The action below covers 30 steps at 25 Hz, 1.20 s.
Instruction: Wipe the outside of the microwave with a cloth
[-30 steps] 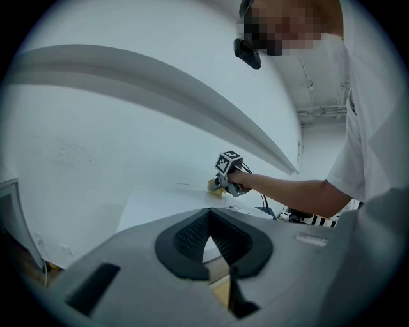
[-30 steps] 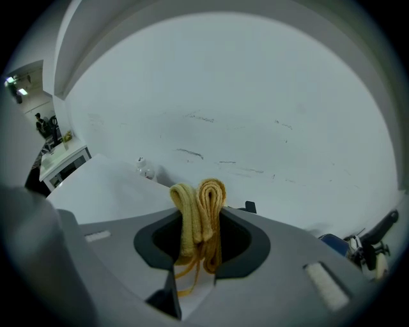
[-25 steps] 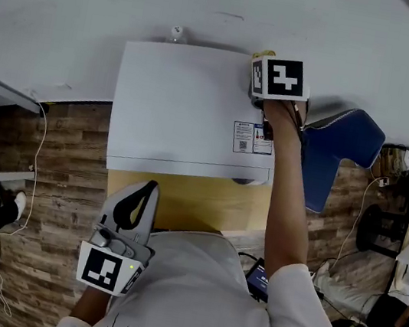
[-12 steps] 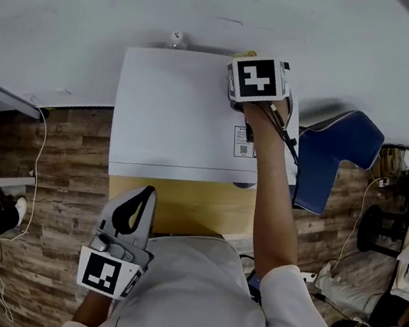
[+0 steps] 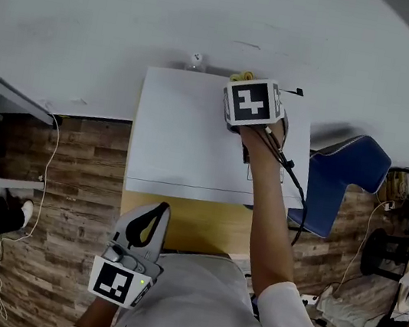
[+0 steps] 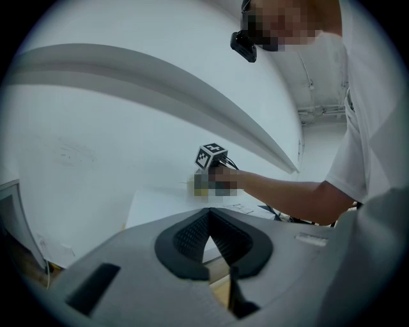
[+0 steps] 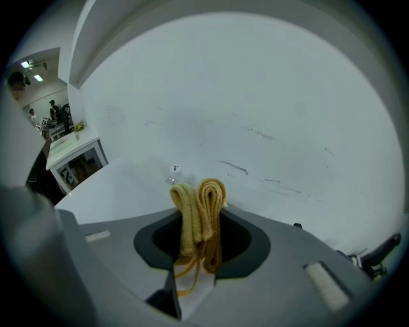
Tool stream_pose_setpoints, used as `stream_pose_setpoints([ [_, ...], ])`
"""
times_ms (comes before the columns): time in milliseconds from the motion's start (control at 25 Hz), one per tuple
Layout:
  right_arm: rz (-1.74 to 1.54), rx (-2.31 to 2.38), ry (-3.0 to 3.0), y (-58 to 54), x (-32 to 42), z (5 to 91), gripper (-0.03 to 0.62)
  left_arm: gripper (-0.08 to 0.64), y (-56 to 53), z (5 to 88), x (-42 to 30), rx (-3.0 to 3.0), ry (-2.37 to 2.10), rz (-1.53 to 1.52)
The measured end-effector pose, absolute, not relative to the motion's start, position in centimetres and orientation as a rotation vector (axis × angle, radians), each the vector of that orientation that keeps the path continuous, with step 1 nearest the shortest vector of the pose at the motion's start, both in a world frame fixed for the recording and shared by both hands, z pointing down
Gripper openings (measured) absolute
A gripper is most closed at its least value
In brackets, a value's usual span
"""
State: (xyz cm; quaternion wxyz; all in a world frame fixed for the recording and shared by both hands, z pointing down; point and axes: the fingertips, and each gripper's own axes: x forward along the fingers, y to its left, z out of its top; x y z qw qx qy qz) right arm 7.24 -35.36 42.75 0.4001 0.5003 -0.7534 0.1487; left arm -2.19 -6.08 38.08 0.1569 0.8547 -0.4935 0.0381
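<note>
Right gripper (image 5: 246, 88) is out over the far right part of the white microwave (image 5: 186, 136) top, with the person's forearm (image 5: 271, 209) reaching across the right side of the top to it. Its jaws are clamped on a folded yellow cloth (image 5: 240, 75). In the right gripper view the cloth (image 7: 200, 214) stands up between the jaws of the right gripper (image 7: 198, 250) in two thick folds, and loose ends hang down into the gap below. The cloth pokes out past the jaw tips toward the far edge of the microwave (image 7: 112, 191), close to the white wall (image 7: 255, 96). Cannot tell whether the cloth touches the top surface. A small bottle (image 5: 197, 59) sits just beyond the far edge, left of the cloth; it also shows at (image 7: 174, 171). Left gripper (image 5: 155, 217) is held low and near, by the person's torso, in front of the microwave's near edge and well apart from the cloth. Its jaws are closed together with nothing between them, as the left gripper view shows (image 6: 208, 220). That view looks up past the microwave (image 6: 160, 204) to the right gripper's marker cube (image 6: 211, 156). The microwave sits on a yellow-brown table (image 5: 179, 221) over a wood-pattern floor (image 5: 67, 198). A blue object (image 5: 341, 182) is just to the right.
</note>
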Motion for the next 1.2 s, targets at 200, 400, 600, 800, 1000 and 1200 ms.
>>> stream_pose_setpoints([
  [200,0.358,1.243,-1.924,-35.2,5.0,42.7,0.117,-0.005,-6.4,37.7,-2.9,2.430,-1.436,0.091],
  [400,0.362,1.218,-1.955,-35.0,2.4,42.7,0.118,-0.005,-6.5,37.9,-3.2,2.432,-1.438,0.105],
  [600,0.344,1.192,-1.971,-34.8,0.3,42.7,0.118,-0.005,-6.5,37.8,-3.6,2.419,-1.452,0.097],
  [800,0.337,1.173,-1.990,-34.7,-1.5,42.7,0.119,-0.005,-6.7,37.8,-4.0,2.414,-1.460,0.098],
  [1000,0.311,1.158,-2.000,-34.5,-3.5,42.7,0.120,-0.005,-6.8,37.9,-4.3,2.407,-1.464,0.098],
  [1200,0.275,1.135,-2.013,-34.4,-5.9,42.7,0.120,-0.005,-6.8,38.1,-5.0,2.391,-1.484,0.102],
])
